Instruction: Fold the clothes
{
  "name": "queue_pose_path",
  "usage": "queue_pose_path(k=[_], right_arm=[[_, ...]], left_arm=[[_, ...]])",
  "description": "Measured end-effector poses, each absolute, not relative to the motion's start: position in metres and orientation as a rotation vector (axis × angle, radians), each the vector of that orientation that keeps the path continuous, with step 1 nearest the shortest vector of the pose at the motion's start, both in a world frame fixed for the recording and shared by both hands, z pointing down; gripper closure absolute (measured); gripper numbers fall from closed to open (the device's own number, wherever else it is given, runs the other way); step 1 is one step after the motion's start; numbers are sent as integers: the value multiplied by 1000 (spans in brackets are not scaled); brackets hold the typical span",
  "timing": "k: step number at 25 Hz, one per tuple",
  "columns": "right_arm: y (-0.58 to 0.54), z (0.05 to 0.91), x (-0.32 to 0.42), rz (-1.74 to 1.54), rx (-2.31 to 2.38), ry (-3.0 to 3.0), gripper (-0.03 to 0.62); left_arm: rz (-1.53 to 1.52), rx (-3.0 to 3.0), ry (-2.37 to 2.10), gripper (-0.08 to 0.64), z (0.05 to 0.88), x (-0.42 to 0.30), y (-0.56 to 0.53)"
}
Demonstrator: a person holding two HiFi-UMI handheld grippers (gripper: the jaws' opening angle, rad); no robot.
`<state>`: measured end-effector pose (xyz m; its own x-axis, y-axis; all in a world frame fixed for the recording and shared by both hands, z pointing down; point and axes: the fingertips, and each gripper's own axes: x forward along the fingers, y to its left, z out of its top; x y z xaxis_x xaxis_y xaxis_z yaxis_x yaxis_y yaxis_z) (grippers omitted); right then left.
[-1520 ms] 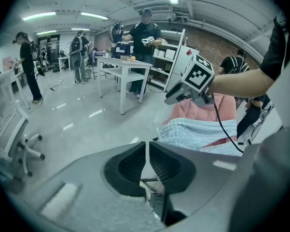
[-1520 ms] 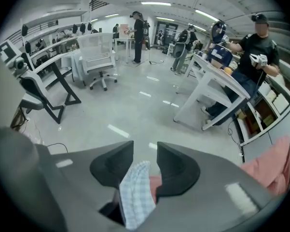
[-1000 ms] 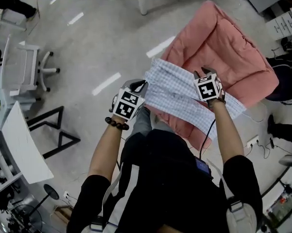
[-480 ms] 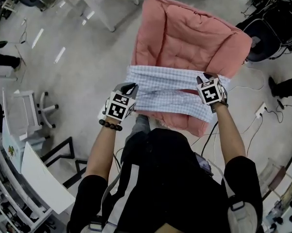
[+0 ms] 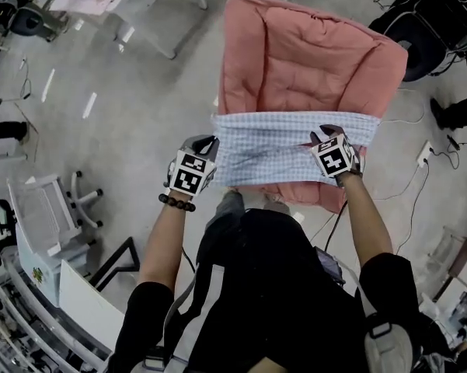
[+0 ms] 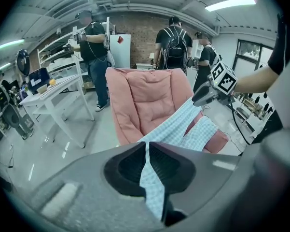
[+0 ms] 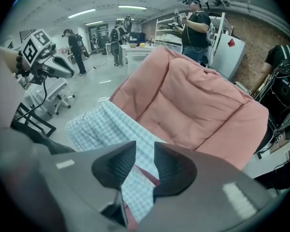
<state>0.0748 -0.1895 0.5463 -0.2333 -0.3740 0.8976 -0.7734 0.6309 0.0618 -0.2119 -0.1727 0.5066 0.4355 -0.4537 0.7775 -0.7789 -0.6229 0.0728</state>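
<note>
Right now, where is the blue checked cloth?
In the head view, the checked cloth is stretched in the middle between the left gripper and the right gripper, both shut on it, just above the pink chair.

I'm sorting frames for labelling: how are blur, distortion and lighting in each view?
Head view: evenly lit and sharp, the cloth crisply checked against the pink chair, faint light streaks on the floor. Left gripper view: heavy fisheye, dark corners, ceiling lamps blown out, left tongs soft. Right gripper view: same fisheye and dark rim; right tongs blurred, chair sharp.
</note>
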Motion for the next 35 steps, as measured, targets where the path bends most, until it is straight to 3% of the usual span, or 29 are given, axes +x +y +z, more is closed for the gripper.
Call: queue_pose_path(k=[10, 16, 22, 27, 31, 35], right_arm=[[-182, 590, -22, 604, 965, -1762, 469], [-172, 608, -33, 636, 997, -1747, 476], [-189, 638, -47, 470, 943, -1802, 476], [-202, 666, -42, 447, 927, -1827, 476], [-206, 678, -42, 375, 887, -1852, 476], [-205, 690, -36, 323, 865, -1862, 476]], left_arm=[[1108, 2339, -818, 529, 564, -292, -201], [1144, 2391, -701, 527, 607, -293, -219], [1189, 2426, -631, 517, 656, -280, -231], [1250, 2506, -498, 477, 713, -272, -246], [1331, 2569, -250, 387, 749, -265, -246], [1360, 2571, -156, 354, 772, -261, -253]])
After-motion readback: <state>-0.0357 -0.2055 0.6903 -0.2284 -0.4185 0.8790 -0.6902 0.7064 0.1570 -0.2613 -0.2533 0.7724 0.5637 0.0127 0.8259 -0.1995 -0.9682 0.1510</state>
